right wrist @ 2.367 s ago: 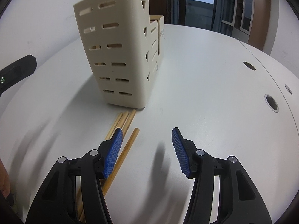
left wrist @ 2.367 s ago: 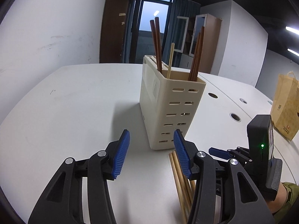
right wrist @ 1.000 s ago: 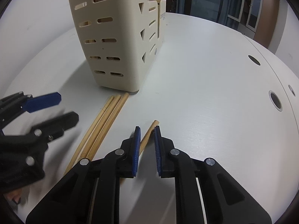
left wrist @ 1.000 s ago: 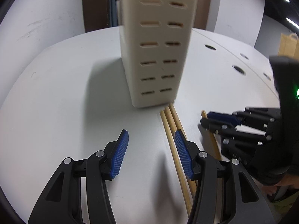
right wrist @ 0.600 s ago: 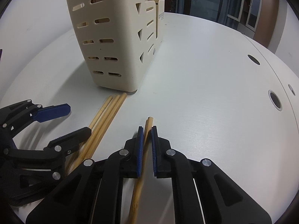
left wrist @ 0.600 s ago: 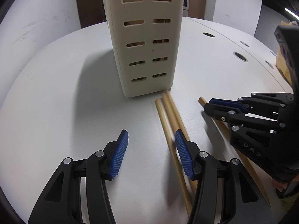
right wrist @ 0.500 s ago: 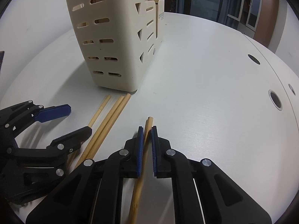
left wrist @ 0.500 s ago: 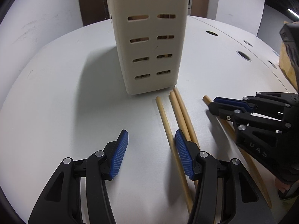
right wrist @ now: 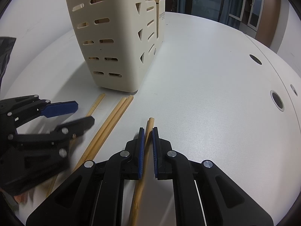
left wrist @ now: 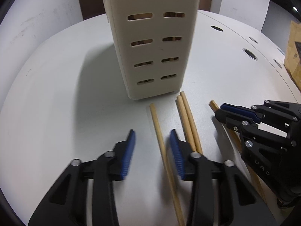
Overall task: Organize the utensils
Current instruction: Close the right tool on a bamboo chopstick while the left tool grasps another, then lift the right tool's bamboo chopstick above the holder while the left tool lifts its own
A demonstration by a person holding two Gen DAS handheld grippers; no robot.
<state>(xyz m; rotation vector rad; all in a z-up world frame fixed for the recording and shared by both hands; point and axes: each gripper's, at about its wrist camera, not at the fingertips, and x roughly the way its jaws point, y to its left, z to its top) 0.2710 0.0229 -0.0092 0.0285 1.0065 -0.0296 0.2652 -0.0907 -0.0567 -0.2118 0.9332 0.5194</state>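
Left tool (left wrist: pixel 152 141) has just been closing around one chopstick (left wrist: pixel 160 137), not yet clamping; right tool (right wrist: pixel 146 137) stays clamped on another chopstick (right wrist: pixel 148 130).

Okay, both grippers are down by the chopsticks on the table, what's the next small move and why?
Probably finish closing the left gripper: its jaws have just been narrowing around a lone chopstick without yet pinching it, while the right gripper already clamps its own chopstick.

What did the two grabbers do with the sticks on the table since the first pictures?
The right gripper closed its jaws on the lone chopstick and holds it. The left gripper slid over to the leftmost chopstick, which got nudged away from the other two chopsticks; its jaws have just been closing around it, not pinching yet. The cream holder and the table stayed put.
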